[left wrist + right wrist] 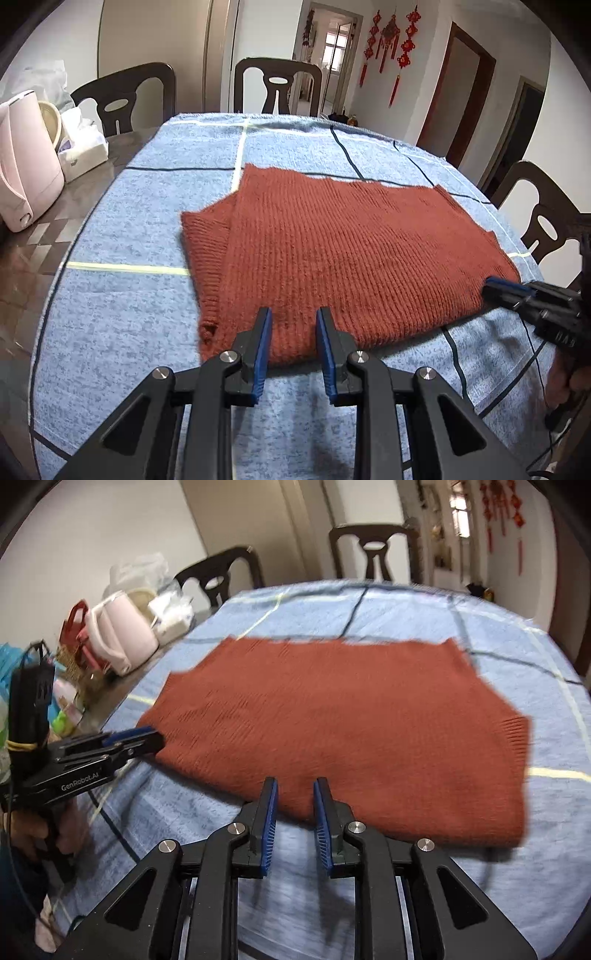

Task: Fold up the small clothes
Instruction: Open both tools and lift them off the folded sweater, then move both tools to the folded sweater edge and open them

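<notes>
Two pairs of tongs, left tongs (293,314) and right tongs (295,784), hang at the near edge of a folded rust-red knitted sweater (332,251) lying flat on the blue checked cloth (122,325) that covers the table. Both stand slightly parted, pads clear of the knit and grasping nothing. A pink kettle (26,162) stands at the table's left side, well apart from the sweater.
</notes>
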Available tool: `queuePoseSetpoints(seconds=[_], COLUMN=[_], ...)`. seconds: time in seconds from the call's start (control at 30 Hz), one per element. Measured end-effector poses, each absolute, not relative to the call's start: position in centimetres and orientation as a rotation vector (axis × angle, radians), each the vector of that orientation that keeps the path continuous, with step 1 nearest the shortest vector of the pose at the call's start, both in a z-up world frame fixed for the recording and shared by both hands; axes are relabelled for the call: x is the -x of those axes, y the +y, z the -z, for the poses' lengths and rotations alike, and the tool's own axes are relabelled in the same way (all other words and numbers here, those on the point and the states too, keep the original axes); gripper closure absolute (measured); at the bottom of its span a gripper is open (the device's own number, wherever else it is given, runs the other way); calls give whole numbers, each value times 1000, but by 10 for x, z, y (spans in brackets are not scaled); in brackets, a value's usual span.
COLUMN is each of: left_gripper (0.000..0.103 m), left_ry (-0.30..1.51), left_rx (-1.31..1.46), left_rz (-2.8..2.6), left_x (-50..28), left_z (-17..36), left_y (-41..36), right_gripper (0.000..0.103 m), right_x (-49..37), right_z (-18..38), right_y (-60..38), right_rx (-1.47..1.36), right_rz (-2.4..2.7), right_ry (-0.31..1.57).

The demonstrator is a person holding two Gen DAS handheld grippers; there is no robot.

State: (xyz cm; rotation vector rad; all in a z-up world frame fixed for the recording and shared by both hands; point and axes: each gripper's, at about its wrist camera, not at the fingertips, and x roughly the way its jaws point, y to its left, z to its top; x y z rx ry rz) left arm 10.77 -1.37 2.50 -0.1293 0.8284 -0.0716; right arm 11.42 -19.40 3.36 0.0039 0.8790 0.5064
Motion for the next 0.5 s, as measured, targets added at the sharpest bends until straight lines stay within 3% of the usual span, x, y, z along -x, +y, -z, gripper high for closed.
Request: queuePoseSetpoints(seconds=[0.17,0.2,0.5], left_gripper=[76,76,76], left_ry=[836,838,835], left_rx=[143,139,144], left_rz=[71,72,62], left_x=[-108,-108,-126], left_z=[-16,-16,-26], left_y=[-11,-12,-6], right_gripper=[83,88,88], right_x=[-129,-130,-142], right_z=[-21,-19,-38], right_y=[-247,-255,-269], right_rx=[-63,-93,-118], right_rz=[-333,-345,-307], right_ry=[920,917,874])
